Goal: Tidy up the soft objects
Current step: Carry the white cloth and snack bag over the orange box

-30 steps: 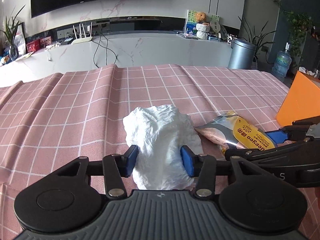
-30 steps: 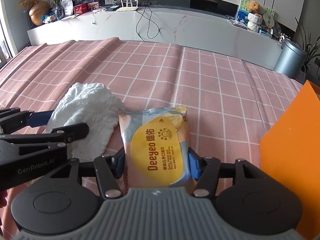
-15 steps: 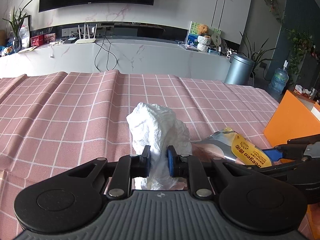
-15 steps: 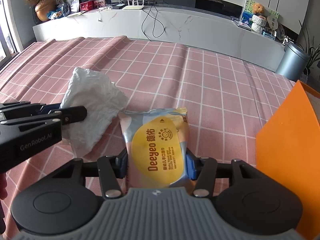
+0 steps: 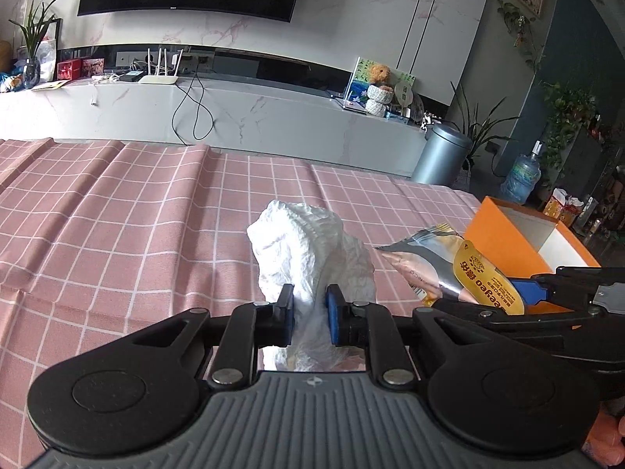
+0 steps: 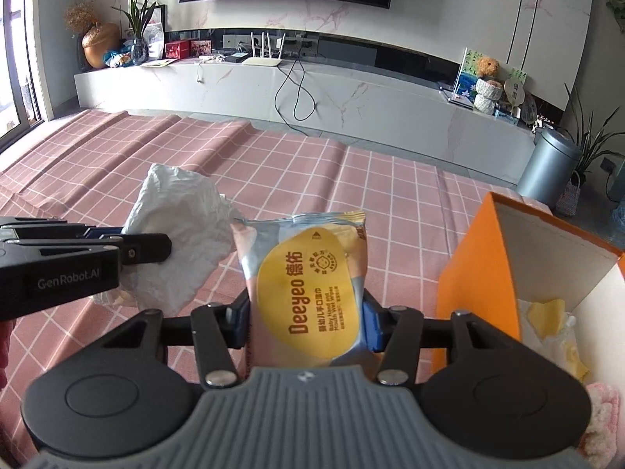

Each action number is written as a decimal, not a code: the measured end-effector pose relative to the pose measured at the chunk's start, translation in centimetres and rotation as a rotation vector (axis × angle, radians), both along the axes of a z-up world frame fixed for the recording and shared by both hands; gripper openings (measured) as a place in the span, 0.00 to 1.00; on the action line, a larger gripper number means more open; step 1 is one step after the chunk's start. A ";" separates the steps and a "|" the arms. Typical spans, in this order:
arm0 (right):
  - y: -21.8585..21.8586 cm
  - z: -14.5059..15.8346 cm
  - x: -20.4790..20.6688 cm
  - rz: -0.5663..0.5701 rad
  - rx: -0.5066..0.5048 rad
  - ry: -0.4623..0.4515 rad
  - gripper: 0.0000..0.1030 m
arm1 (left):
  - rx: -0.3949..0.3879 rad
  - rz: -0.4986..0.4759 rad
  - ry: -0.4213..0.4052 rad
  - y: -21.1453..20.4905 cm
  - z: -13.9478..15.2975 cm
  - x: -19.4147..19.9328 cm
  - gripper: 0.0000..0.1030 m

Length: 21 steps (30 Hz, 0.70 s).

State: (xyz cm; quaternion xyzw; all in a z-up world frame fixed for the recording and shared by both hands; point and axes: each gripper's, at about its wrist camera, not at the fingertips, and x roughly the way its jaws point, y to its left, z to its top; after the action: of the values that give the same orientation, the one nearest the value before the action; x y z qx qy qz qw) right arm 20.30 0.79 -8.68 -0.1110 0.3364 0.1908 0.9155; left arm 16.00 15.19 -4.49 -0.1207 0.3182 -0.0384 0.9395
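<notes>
The right tongs [image 6: 304, 320] are clamped on a pack of wet wipes [image 6: 306, 285], its yellow label facing up, one blue pad [image 6: 371, 326] pressed against each side. The pack is held above the pink checked cloth [image 6: 390, 195] covering the tabletop. To the left, the left tongs [image 6: 129, 242] come in from the side and pinch a crumpled white bag [image 6: 179, 230], whose edge is just beside the pack's top left corner. On the right stands an open orange box [image 6: 476, 273] with white inner walls; yellow and white soft things [image 6: 547, 320] lie inside, and something pink and fluffy [image 6: 603, 422] shows at its near end.
</notes>
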 end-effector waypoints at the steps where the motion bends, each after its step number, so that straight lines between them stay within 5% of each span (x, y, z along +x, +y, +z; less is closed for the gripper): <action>1: -0.5 0.6 -0.5 -0.002 0.008 -0.008 0.51 | -0.010 -0.004 -0.006 -0.4 0.4 -0.4 0.18; 8: -4.7 4.0 -3.4 -0.019 0.054 -0.062 0.51 | -0.093 -0.030 -0.009 -2.8 2.2 -2.5 0.18; 21: -16.1 7.1 -5.7 -0.170 0.089 -0.113 0.51 | -0.069 -0.146 -0.073 -9.8 5.8 -2.5 0.18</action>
State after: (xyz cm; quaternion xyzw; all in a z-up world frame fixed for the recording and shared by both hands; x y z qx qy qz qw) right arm 14.60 -15.33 -1.58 -0.0517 0.2835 0.1205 0.9500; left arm 13.53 5.39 1.29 -0.1281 0.2901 -0.1219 0.9405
